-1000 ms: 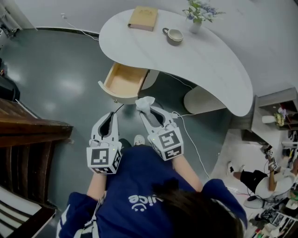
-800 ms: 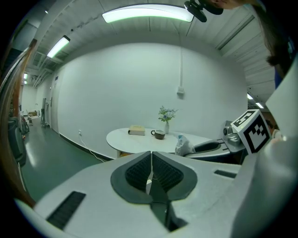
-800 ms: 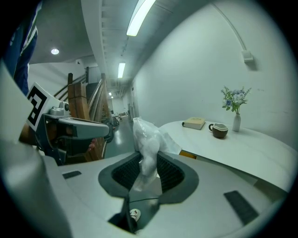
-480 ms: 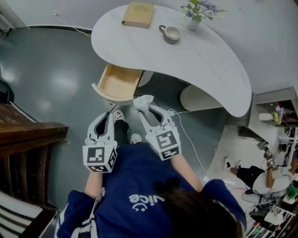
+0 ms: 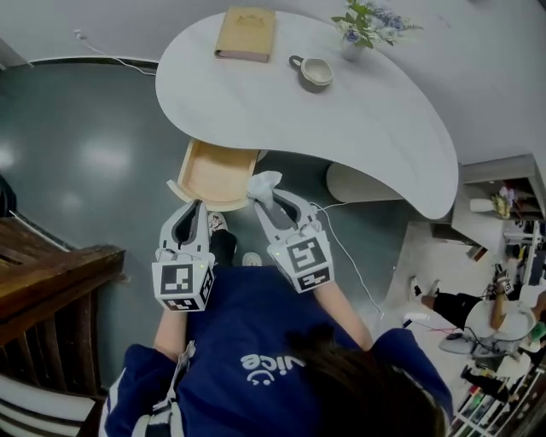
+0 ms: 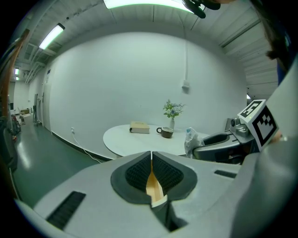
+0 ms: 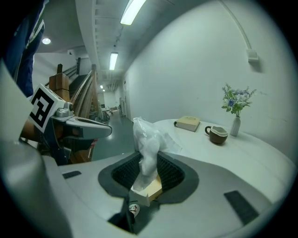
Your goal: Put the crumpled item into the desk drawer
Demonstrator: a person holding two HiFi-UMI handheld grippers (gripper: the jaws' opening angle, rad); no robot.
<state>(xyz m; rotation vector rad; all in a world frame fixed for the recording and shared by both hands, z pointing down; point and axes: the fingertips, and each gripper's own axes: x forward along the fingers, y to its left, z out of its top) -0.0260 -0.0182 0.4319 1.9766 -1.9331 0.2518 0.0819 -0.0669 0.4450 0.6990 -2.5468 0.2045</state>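
Dark glossy grey floor (image 5: 94,162) all round, with a white kidney-shaped worktop (image 5: 341,111) against the pale wall. On the worktop, towards its far edge: tan hardback book (image 5: 246,34), brown-and-cream mug (image 5: 316,72) and small white vase of flowers (image 5: 363,26), in a row and apart from each other. Light wooden drawer (image 5: 212,175) stands pulled out from under the worktop's near edge, curved front panel facing the person. Right tool (image 7: 148,162) is clenched on the crumpled white plastic item (image 7: 146,139): lower part pinched between the black ribbed pads, upper part puffing out above the tips. Head view puts the item at the drawer's near right corner, up in the air and not inside it; can't tell whether it overlaps the rim or sits just short. Left tool (image 6: 152,160) is closed with nothing in it, pads meeting at the tips, only a thin slit lower down through which the drawer's wood shows. It points at the drawer's near left corner, just beside the right tool. Thin white cable (image 5: 345,256) trails over the floor right of the drawer. Dark brown wooden furniture (image 5: 51,273) at far left. Person's dark blue sweatshirt (image 5: 256,341) fills the bottom of the head view.
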